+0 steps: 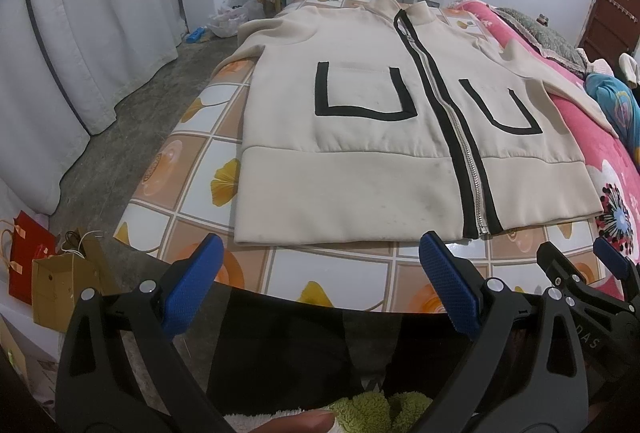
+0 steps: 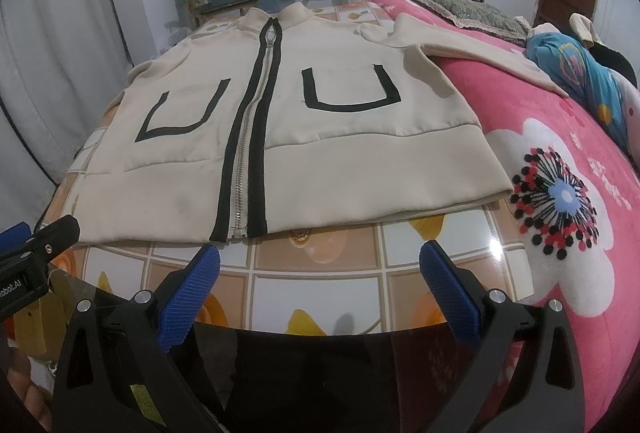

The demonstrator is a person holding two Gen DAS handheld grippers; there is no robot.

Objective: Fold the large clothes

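Your room is evenly lit by soft, cool indoor light, with only faint shadows under the jacket point(image 1: 360, 137) hem. A glare streak shines on the glossy patterned tablecloth point(image 2: 498, 253) in your right view. Both fisheye views bend hard at the edges, with dark corners.

"obot.AI" on left gripper point(image 2: 24, 273) body; "DAS" on right gripper point(image 1: 592, 341) body.

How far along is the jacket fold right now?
Done: the jacket lies flat, zipped, front up on the table. In hand: nothing; the left tongs and right tongs are open, short of its hem. Left: every fold, including the sleeve draped over the pink blanket.
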